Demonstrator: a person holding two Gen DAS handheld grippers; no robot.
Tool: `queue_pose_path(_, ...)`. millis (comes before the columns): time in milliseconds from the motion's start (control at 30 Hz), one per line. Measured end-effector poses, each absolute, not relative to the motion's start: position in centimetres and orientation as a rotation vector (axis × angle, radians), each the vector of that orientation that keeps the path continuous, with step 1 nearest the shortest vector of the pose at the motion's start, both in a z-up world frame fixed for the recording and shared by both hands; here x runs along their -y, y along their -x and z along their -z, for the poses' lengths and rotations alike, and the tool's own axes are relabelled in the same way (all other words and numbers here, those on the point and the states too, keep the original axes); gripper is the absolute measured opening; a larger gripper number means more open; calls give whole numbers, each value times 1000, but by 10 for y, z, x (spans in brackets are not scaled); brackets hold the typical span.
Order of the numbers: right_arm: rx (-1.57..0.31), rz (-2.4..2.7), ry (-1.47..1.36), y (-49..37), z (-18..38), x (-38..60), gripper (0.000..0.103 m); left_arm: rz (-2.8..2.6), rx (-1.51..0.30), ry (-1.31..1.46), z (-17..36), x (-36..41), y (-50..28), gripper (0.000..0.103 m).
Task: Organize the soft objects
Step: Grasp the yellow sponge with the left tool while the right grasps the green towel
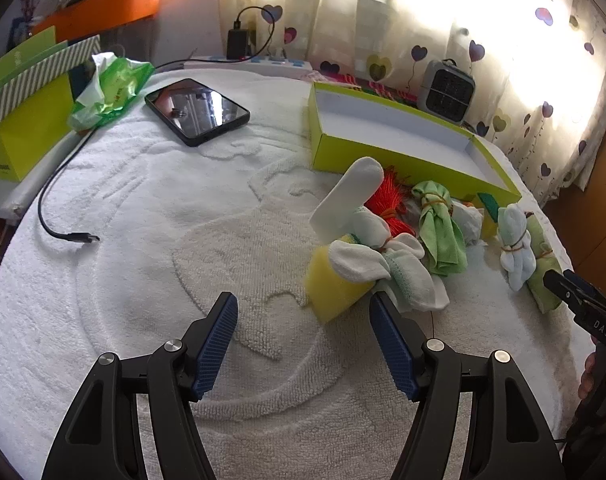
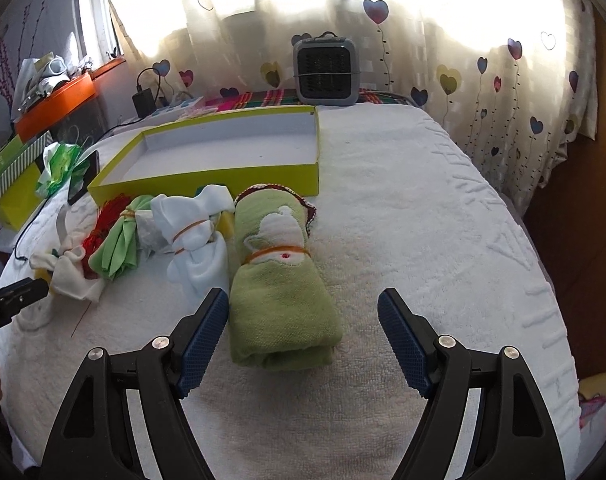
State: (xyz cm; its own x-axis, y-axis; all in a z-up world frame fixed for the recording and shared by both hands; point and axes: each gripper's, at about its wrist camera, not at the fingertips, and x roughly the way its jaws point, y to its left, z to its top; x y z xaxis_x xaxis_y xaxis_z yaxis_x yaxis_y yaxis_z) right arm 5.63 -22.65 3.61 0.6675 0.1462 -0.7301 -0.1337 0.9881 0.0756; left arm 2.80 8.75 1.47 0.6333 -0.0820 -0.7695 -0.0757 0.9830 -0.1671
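Observation:
Several soft bundles lie in a row on the white towel in front of an empty yellow-green box (image 1: 403,160) (image 2: 207,176). My left gripper (image 1: 303,320) is open, just short of a yellow sponge (image 1: 331,286) and a white cloth bundle (image 1: 367,260). Behind them lie a red fringed piece (image 1: 391,200) and a small green cloth (image 1: 439,228) tied with a band. My right gripper (image 2: 303,320) is open, its left finger beside a rolled green towel (image 2: 279,284) bound with an orange band. A white tied bundle (image 2: 195,248) lies to the roll's left.
A phone (image 1: 197,111), a loose black cable (image 1: 55,204), a green wipes pack (image 1: 107,88) and a green box (image 1: 23,120) sit at the left. A small grey fan (image 2: 325,70) stands at the back by the heart-patterned curtain. The towel drops off at the right edge.

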Motion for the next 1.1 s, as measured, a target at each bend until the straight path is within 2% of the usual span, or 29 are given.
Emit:
queue_pose_path(433, -873, -190, -66, -73, -25, 229, 77, 37, -855, 178, -17, -92, -47, 68)
queue_pose_path(467, -872, -191, -68, -73, -26, 229, 76, 47, -855, 185, -17, -92, -48, 65)
queue_pose_path(633, -872, -219, -91, -73, -26, 228, 54, 87, -857, 198, -15, -89, -51, 55)
queue_pose_path(833, -862, -222, -94, -71, -27, 226, 48, 109, -850, 200, -16, -85, -50, 43)
queue_pose_path(900, -859, -222, -105, -71, -27, 228, 46, 122, -847, 200, -16, -84, -50, 36)
queue_pose_path(1100, -848, -220, -108, -69, -29, 227, 42, 140, -844, 193, -17, -81, -49, 29)
